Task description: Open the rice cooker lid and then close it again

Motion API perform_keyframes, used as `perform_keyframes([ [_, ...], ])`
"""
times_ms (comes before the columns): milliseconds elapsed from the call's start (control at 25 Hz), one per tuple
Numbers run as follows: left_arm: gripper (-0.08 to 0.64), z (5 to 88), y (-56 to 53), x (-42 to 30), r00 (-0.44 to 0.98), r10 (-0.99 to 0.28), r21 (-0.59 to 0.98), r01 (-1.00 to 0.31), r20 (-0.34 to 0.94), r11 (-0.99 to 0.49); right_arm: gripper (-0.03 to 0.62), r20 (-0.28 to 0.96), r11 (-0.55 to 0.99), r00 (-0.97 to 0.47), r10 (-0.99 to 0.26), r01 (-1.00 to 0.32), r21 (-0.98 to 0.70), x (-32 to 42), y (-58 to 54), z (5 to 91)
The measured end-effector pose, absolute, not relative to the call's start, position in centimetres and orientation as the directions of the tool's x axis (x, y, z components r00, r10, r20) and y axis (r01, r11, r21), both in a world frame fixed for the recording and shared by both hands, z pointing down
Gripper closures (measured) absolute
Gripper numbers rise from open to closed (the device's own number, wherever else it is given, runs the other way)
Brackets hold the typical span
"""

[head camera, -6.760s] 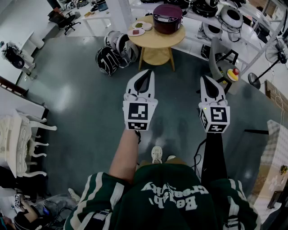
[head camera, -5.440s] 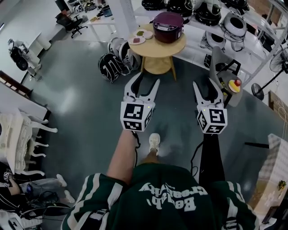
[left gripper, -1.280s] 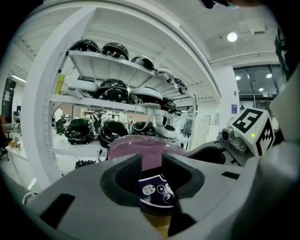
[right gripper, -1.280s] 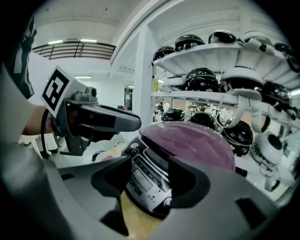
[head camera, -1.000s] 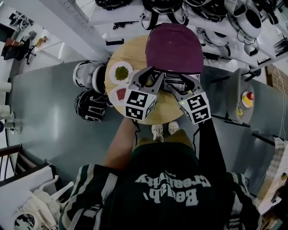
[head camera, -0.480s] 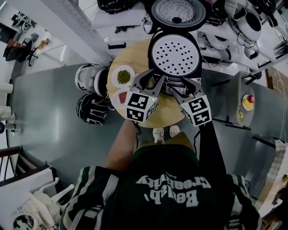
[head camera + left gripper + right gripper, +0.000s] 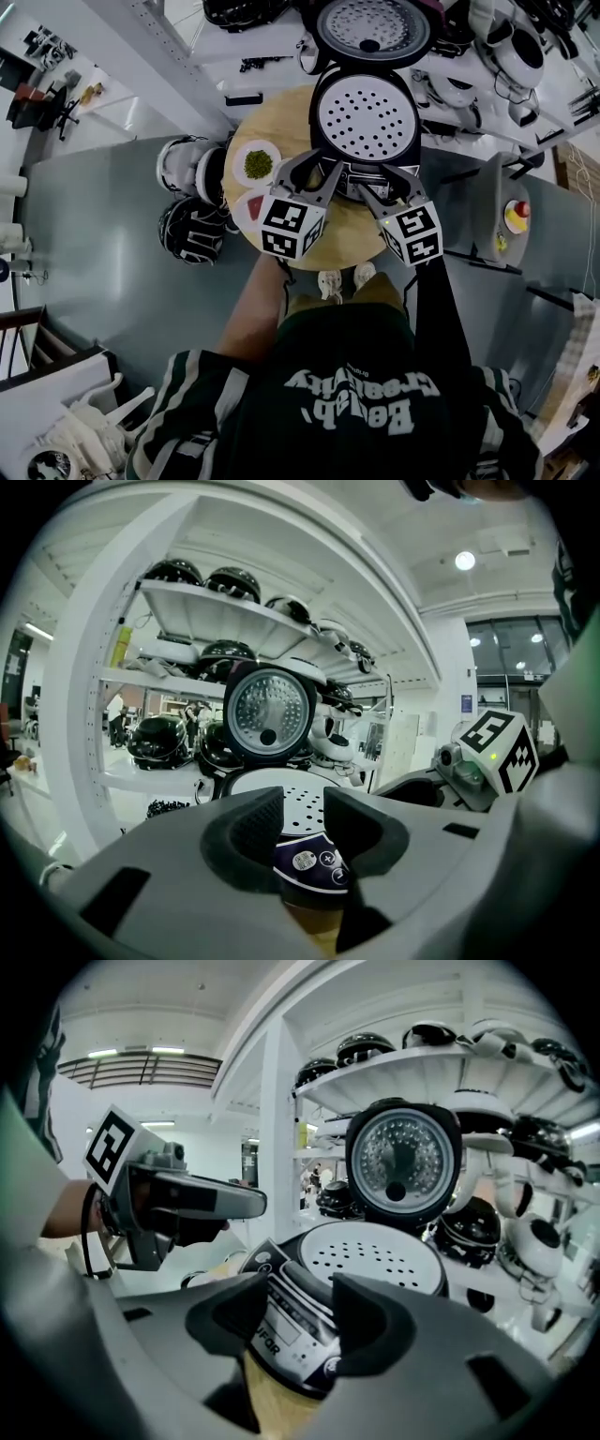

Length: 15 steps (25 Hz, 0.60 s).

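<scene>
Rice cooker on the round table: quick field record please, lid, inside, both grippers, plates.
lid: open, upright behind the rice cooker
inside: white perforated tray on top
left gripper: jaws apart, empty, at the cooker's front
right gripper: jaws apart, just been closing, nothing gripped, at the front panel
plates: green-filled plate and red-filled plate on the table, left of the cooker

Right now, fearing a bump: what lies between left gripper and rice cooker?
Only bare table between left gripper and rice cooker, per the left gripper view.
</scene>
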<state>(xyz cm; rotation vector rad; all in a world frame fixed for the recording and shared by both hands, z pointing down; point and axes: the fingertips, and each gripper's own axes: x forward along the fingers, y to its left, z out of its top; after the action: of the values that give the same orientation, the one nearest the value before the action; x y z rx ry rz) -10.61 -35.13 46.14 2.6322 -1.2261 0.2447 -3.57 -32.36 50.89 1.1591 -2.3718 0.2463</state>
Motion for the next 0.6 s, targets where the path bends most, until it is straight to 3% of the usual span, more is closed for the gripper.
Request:
perform_keyframes([
  [320,0.458,43.8,-37.0,-10.1,0.637,-0.745,0.142,-0.771,0.198,-0.621,0.316,0.397,0.601,-0.553,-0.732,-0.799,-0.005,-1.1,-34.6,48.1],
  [600,0.405,37.3,-41.8,-9.3,0.621,-0.777,0.085,-0.784,0.102,-0.615,0.318,0.193,0.577,-0.578,-0.793,-0.814,-0.067,3.1,-41.1,38.1],
])
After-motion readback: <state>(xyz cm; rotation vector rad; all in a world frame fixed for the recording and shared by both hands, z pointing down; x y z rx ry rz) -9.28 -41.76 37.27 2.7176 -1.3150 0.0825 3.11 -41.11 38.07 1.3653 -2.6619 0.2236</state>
